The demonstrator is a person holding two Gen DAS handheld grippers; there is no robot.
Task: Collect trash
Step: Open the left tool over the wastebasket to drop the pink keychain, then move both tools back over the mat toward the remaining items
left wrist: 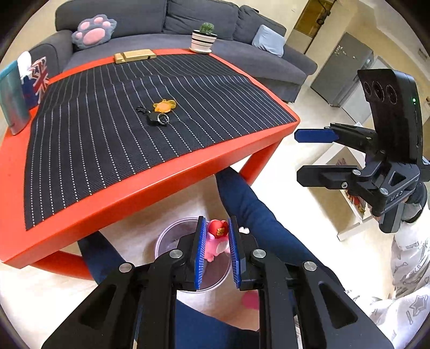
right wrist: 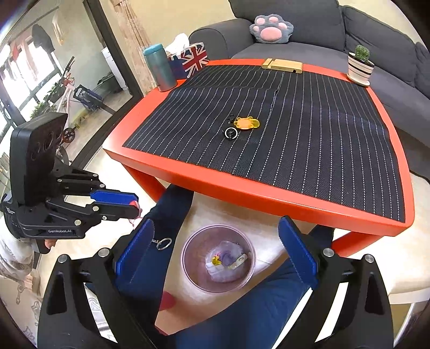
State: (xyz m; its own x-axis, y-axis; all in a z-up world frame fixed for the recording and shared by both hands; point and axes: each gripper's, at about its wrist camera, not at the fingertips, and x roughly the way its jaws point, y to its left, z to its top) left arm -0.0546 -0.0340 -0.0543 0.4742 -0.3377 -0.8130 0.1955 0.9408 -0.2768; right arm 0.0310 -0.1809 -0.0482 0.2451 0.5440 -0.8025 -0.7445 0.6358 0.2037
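Note:
My left gripper [left wrist: 217, 222] is shut on a small pink toy figure with a red helmet [left wrist: 216, 241], held between the blue pads above a clear round bin [left wrist: 172, 233] on the floor. In the right wrist view the left gripper [right wrist: 135, 205] shows a bit of pink at its tips, and a chain with a key ring [right wrist: 164, 243] hangs below it. The bin [right wrist: 188, 241] holds crumpled wrap and small bits [right wrist: 227, 261]. My right gripper [right wrist: 217, 222] stands wide open above the bin with nothing between its fingers; the left wrist view shows the right gripper [left wrist: 297, 155] at the right.
An orange tag and a black key fob [left wrist: 161, 111] lie mid-mat on the red table [left wrist: 161, 185]. A teal bottle [right wrist: 158, 68], flag tissue box [right wrist: 192, 59], wooden stand [right wrist: 282, 65] and cactus pot [right wrist: 360, 65] line its far side. Blue-trousered legs [left wrist: 250, 209] flank the bin; a grey sofa [left wrist: 150, 16] sits behind.

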